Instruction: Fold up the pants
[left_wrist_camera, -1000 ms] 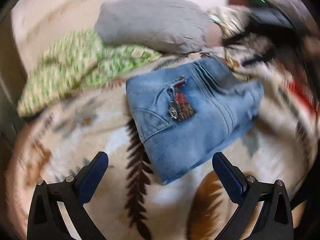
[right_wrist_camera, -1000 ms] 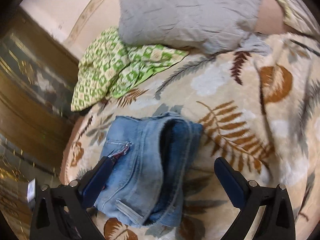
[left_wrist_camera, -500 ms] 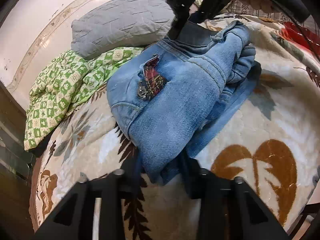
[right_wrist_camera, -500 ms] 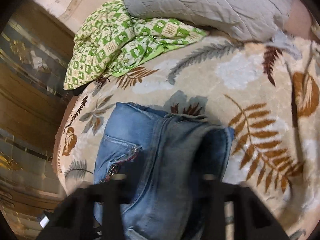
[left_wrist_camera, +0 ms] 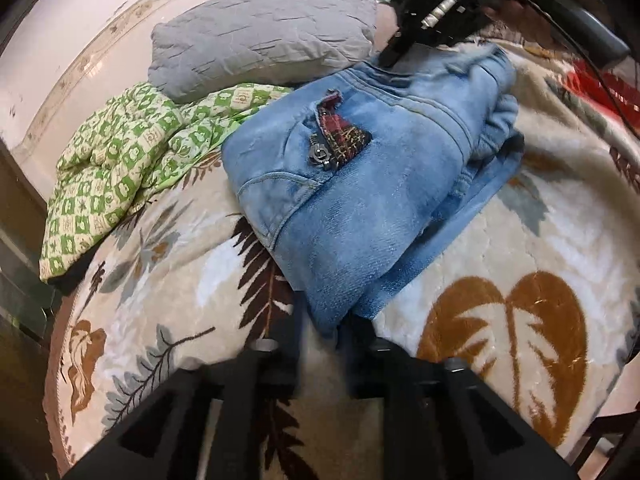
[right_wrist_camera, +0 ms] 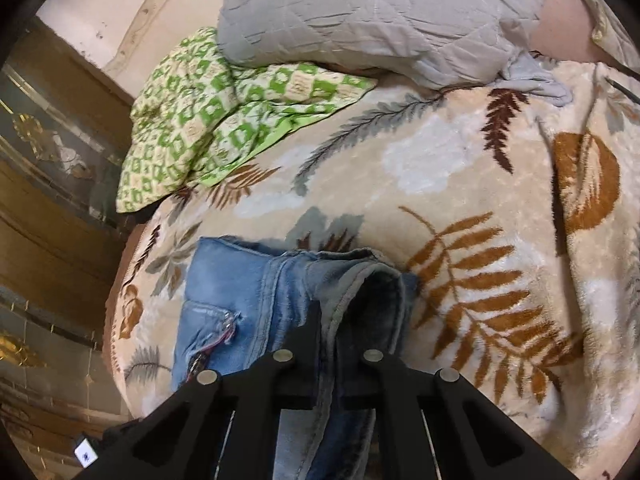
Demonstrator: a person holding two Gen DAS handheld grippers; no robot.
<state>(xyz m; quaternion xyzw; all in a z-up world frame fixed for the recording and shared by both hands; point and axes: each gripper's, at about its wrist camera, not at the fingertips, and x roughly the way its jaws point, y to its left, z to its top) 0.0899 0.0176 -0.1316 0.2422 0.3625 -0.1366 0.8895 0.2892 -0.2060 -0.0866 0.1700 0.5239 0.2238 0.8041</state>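
The folded light-blue denim pants (left_wrist_camera: 360, 184) lie on the leaf-patterned blanket (left_wrist_camera: 520, 272), with a red plaid patch and a metal zipper on top. My left gripper (left_wrist_camera: 322, 334) is shut on the near corner of the pants. My right gripper (right_wrist_camera: 328, 344) is shut on the folded edge of the pants (right_wrist_camera: 248, 300) at the far side; it shows in the left wrist view (left_wrist_camera: 424, 8) as a black frame pressing on the far edge. The pants bunch up between the two grips.
A grey quilted pillow (left_wrist_camera: 264, 32) and a green checked cloth (left_wrist_camera: 120, 168) lie behind the pants near the wall. A dark wooden cabinet (right_wrist_camera: 48, 200) stands by the bed's left edge. Bare blanket lies to the right (right_wrist_camera: 500, 240).
Both grippers were open a second ago and have closed on the pants. The pants went from lying flat to being gripped and bunched at both ends.
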